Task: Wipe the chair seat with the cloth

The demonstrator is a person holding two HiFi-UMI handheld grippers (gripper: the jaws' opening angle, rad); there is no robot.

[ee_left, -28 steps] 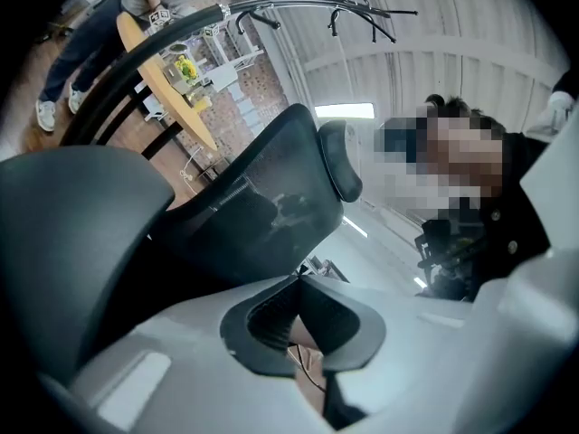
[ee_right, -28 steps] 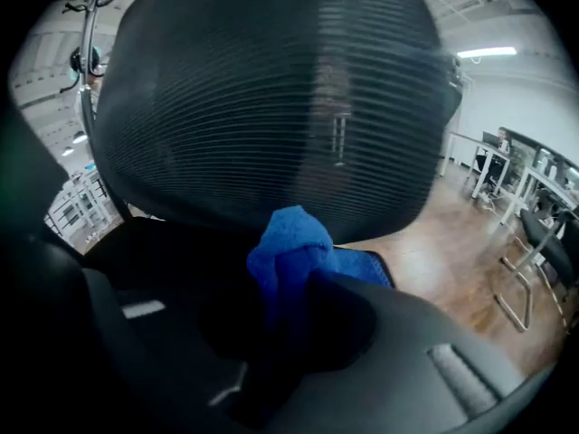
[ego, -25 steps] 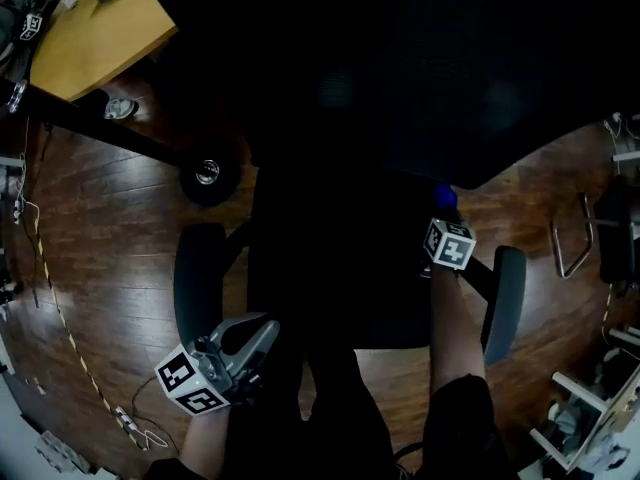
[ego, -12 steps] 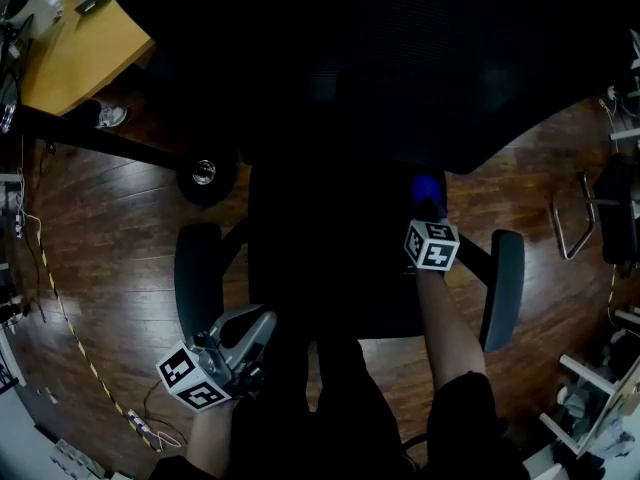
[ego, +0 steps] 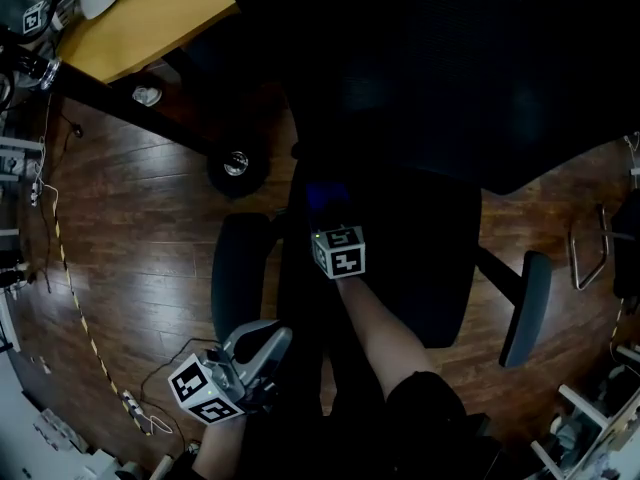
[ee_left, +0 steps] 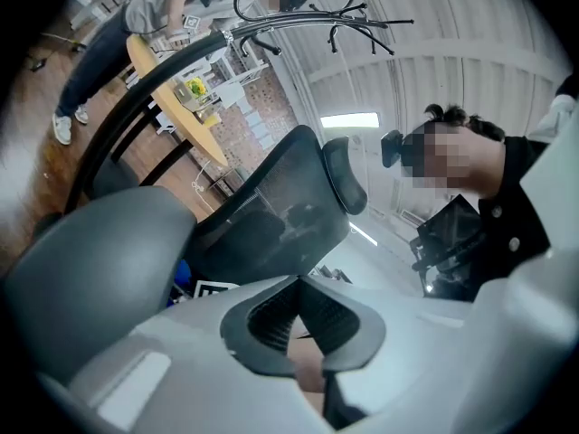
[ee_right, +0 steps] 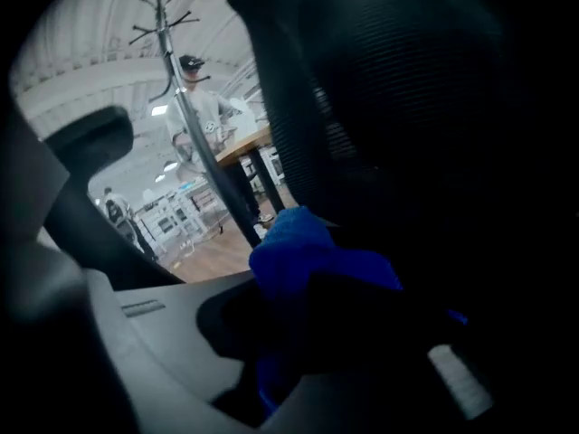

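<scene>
Right gripper [ego: 327, 218] clamped on crumpled blue cloth [ee_right: 303, 251], on black chair seat [ego: 420, 258]. Left gripper [ego: 268, 340] jaws together, empty.

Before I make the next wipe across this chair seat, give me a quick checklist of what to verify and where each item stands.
1. Cloth gripped: ok. The right gripper is shut on the blue cloth.
2. Cloth touching the chair seat: cannot tell. The right gripper is over the seat's left part, but the seat is too dark to show contact.
3. Left gripper out of the wiping path: ok. It is off the seat, near the armrest.
4. Left gripper empty: ok. Its jaws are together with nothing between them.
5. Seat free of loose things: cannot tell, too dark.
</scene>
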